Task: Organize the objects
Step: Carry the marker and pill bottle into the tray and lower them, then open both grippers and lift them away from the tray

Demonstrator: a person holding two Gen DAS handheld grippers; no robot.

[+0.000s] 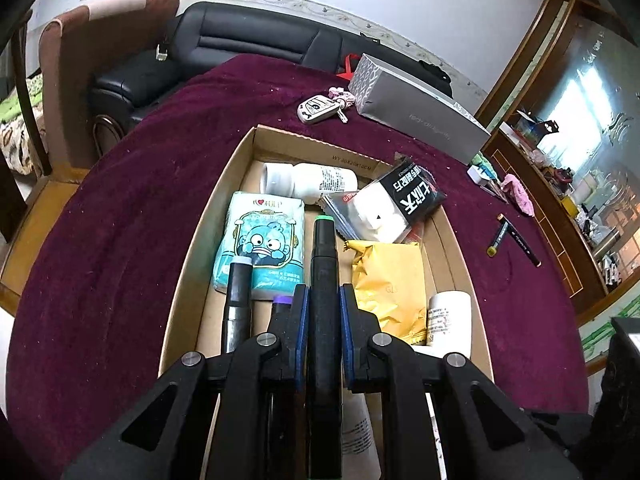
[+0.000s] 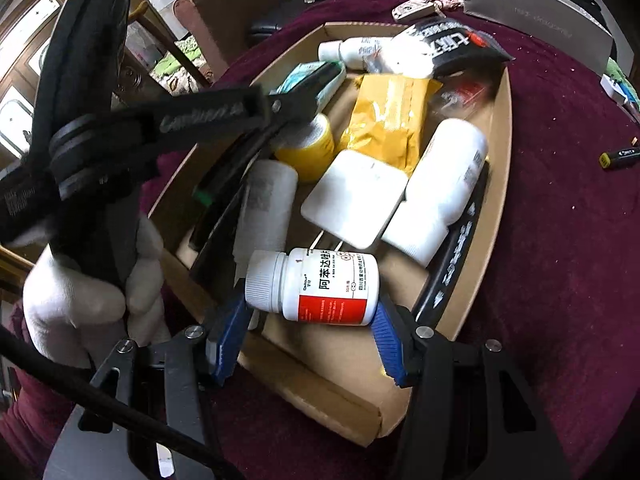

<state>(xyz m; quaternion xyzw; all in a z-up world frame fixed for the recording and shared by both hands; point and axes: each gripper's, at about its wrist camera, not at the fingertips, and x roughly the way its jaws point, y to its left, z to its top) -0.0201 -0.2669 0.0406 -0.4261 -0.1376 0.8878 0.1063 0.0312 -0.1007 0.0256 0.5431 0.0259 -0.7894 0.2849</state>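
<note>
While both tools hang over the cardboard box (image 1: 224,200), the left tool (image 1: 323,304) is seen clamped tight on a black marker w/ green cap (image 1: 324,264), pads pressed to its barrel, held above the box contents. In the right wrist view, the right tool (image 2: 308,344) is seen approx. half open, w/ a white pill bottle (image 2: 320,288) lying sideways between its blue pads (image 2: 226,336); whether the pads press on it cannot be told. A white-gloved hand (image 2: 84,300) is shown at left. Farther in the box: yellow packet (image 1: 388,276), tissue pack (image 1: 260,240), black-and-white pouch (image 1: 404,200). Beyond, on the maroon-covered counter (image 1: 120,220): key fob (image 1: 318,109), grey carton (image 1: 416,108).
</note>
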